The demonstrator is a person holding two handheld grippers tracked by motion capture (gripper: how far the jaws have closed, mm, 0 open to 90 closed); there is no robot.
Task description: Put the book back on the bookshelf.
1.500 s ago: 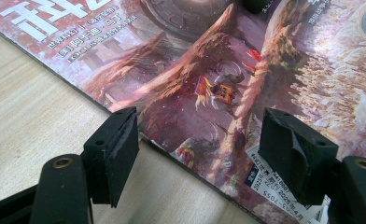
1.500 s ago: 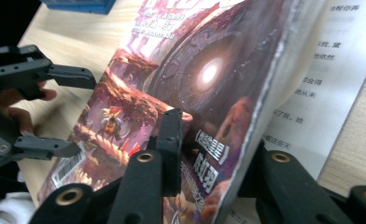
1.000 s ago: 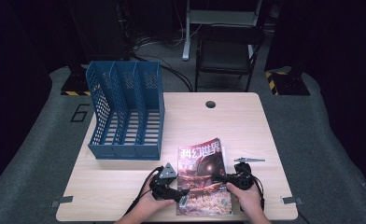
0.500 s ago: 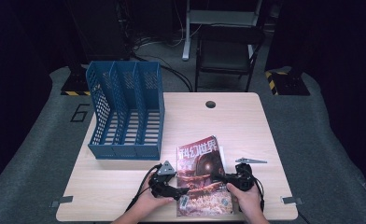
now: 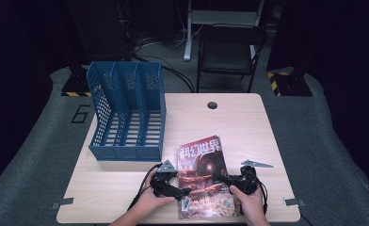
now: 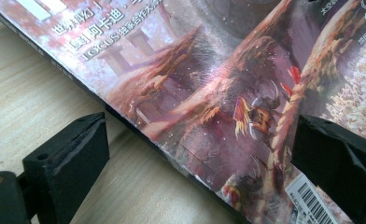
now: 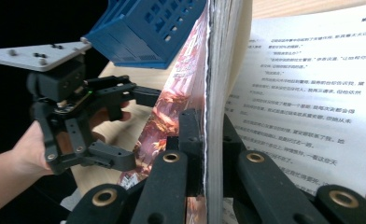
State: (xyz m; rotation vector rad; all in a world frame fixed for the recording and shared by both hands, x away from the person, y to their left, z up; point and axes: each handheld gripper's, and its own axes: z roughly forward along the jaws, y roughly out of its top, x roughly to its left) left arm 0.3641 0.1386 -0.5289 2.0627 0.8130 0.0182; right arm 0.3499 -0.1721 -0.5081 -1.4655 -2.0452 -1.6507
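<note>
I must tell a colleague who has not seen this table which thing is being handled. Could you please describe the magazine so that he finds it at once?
Start from the light wooden table and look at its near edge, to the right of the blue file rack. The magazine lies there between the two hands. It is the only printed item, with a reddish illustrated cover and large white Chinese characters on top.

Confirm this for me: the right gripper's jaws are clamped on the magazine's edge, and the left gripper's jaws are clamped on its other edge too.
Not quite. The right gripper is clamped on the magazine, but the left gripper is not: the left gripper view shows its jaws standing wide apart, having just been opening, with the magazine's edge lying between them untouched.
</note>
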